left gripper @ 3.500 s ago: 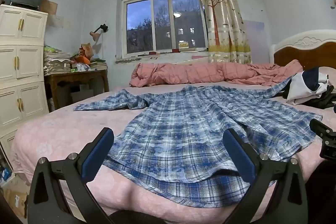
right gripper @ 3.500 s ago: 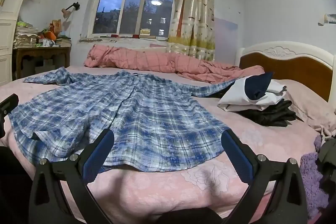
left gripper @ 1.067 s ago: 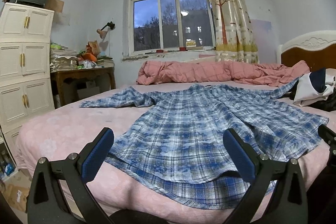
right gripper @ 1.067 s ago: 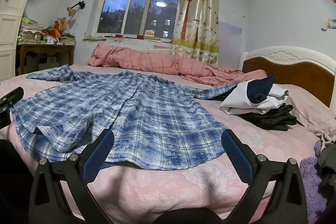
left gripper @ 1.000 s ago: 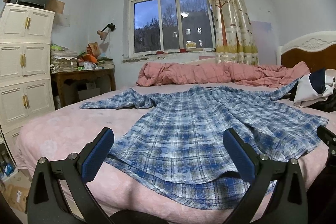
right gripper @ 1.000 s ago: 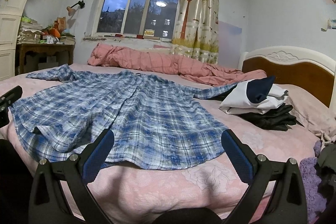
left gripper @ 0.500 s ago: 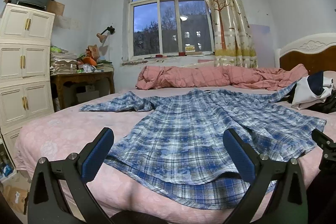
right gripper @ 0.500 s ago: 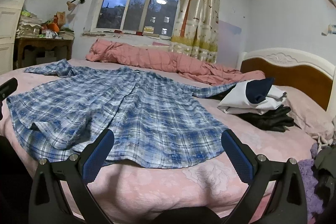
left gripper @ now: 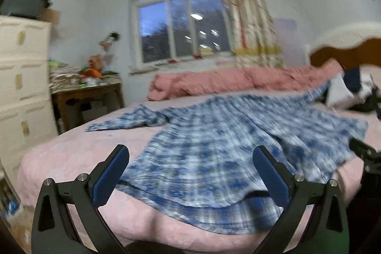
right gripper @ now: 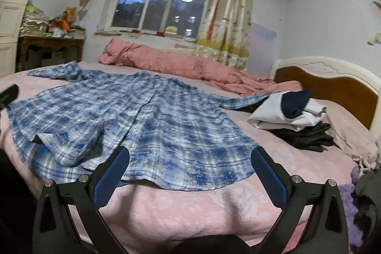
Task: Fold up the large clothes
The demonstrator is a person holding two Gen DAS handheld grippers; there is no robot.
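A large blue and white plaid shirt [left gripper: 214,146] [right gripper: 133,120] lies spread flat on the pink bed [left gripper: 71,149] [right gripper: 190,206], hem toward me, sleeves stretched to the far left and far right. My left gripper [left gripper: 190,173] hangs open just in front of the hem's left part, nothing between its blue pads. My right gripper [right gripper: 190,173] is open too, over the hem's right corner, above the bed's near edge. Each gripper's tip shows at the side of the other's view. The left wrist view is blurred by motion.
A rolled pink quilt [right gripper: 181,66] lies along the far side under the window. Folded white, navy and black clothes [right gripper: 293,120] sit by the headboard [right gripper: 333,85]. A white cabinet [left gripper: 21,92] and a cluttered wooden table [left gripper: 88,97] stand left of the bed.
Both grippers have dropped lower and come a little closer to the shirt's hem. The left view has swung and blurred. The shirt lies as before.
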